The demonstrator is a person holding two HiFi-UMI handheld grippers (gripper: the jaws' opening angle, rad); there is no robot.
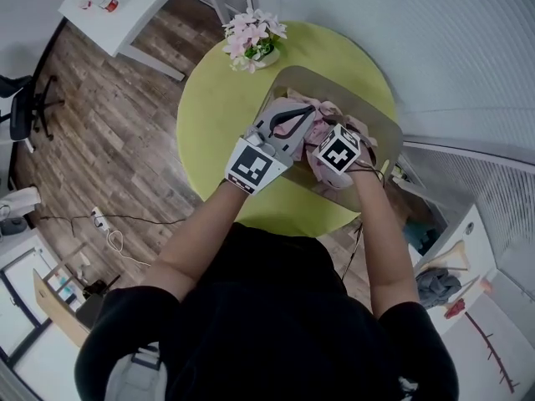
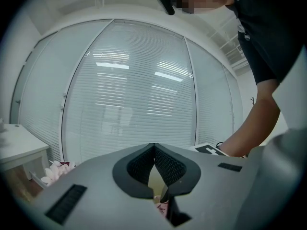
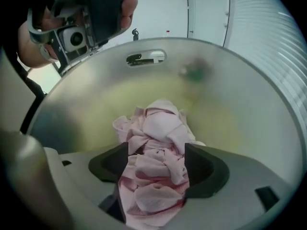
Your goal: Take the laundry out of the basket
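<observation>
Looking down on a round yellow-green bench [image 1: 217, 115] over a wood-plank floor [image 1: 109, 132], with a pot of pink flowers [image 1: 253, 36] at the far edge. Set on the bench's right part, a grey oval basket [image 1: 380, 128] with smooth walls and a handle slot [image 3: 146, 57] cut near the rim. Heaped on the basket's bottom, crumpled pink laundry [image 3: 158, 123], all of it lying inside the walls. Reaching steeply down into the basket, the right tongs [image 3: 157, 162], spread wide around a bunch of that laundry. Fills the gap from pad to pad, that bunch, yet shows no sign of being squeezed, and lies on with the rest of the heap below. Held above the basket's near-left rim, just beside the right one, the left tongs [image 2: 153, 150], pointing almost level toward white blinds [image 2: 129, 95]. Pressed together at the tips, those, with nothing caught between the ribbed pads. Both forearms stretched out from a dark short-sleeved top in the head view.
</observation>
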